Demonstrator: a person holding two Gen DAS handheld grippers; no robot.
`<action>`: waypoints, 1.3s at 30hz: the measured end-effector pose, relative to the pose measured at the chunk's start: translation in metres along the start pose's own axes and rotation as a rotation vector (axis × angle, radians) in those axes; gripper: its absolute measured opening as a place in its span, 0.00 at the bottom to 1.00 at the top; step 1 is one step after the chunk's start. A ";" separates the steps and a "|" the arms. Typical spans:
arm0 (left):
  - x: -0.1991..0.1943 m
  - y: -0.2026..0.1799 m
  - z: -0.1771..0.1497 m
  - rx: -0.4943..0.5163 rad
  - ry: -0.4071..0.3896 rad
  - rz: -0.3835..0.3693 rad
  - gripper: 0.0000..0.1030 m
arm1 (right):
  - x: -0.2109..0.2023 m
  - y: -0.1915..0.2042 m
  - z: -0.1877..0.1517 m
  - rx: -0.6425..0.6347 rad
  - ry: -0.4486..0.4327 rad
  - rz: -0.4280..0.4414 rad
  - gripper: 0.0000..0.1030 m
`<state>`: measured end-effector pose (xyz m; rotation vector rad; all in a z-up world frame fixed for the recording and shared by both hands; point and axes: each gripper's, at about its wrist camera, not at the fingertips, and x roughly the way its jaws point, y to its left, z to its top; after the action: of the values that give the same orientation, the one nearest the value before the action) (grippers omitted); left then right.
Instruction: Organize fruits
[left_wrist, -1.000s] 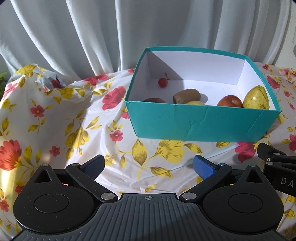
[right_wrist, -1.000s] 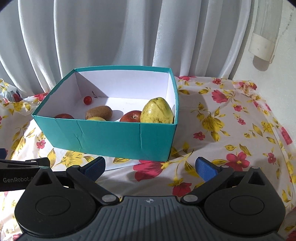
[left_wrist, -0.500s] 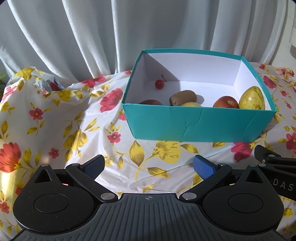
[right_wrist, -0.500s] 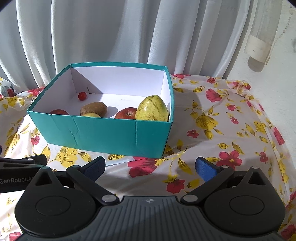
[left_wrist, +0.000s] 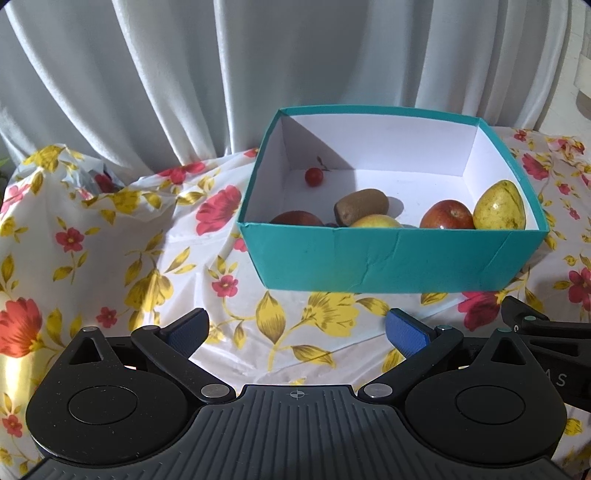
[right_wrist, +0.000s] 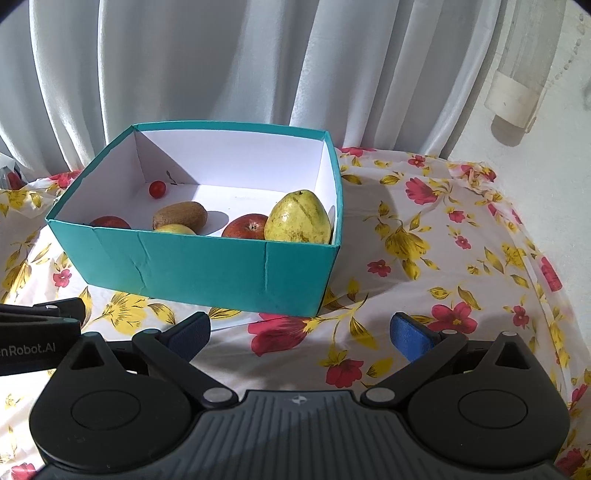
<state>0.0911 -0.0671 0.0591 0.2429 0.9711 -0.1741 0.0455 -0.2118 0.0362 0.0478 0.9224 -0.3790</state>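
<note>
Your left tongs (left_wrist: 295, 328) and right tongs (right_wrist: 301, 332) both gape wide and empty, low in frame. The teal box (left_wrist: 388, 258), centre frame on the floral-clothed worktop (left_wrist: 147, 258), holds pear (right_wrist: 298, 218), apples, kiwi (left_wrist: 361, 206) and cherry (left_wrist: 314, 176).

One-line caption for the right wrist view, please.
Open right gripper facing a teal box holding a pear, apples, kiwi and cherry on a floral tablecloth.

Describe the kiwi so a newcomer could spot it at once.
Find the teal box on the floral tablecloth. The kiwi lies inside near the middle, behind a pale yellow fruit. It is the only brown, fuzzy oval.
</note>
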 end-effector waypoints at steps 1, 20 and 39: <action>0.000 -0.001 0.003 0.004 -0.001 0.000 1.00 | 0.002 0.000 0.002 -0.003 0.006 -0.003 1.00; 0.015 -0.002 0.016 0.027 0.026 0.029 1.00 | 0.025 0.007 0.017 -0.026 0.058 -0.002 1.00; 0.019 -0.002 0.017 0.035 0.031 0.033 1.00 | 0.028 0.008 0.021 -0.042 0.059 -0.013 1.00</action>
<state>0.1144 -0.0742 0.0519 0.2942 0.9944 -0.1572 0.0794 -0.2167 0.0262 0.0142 0.9896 -0.3718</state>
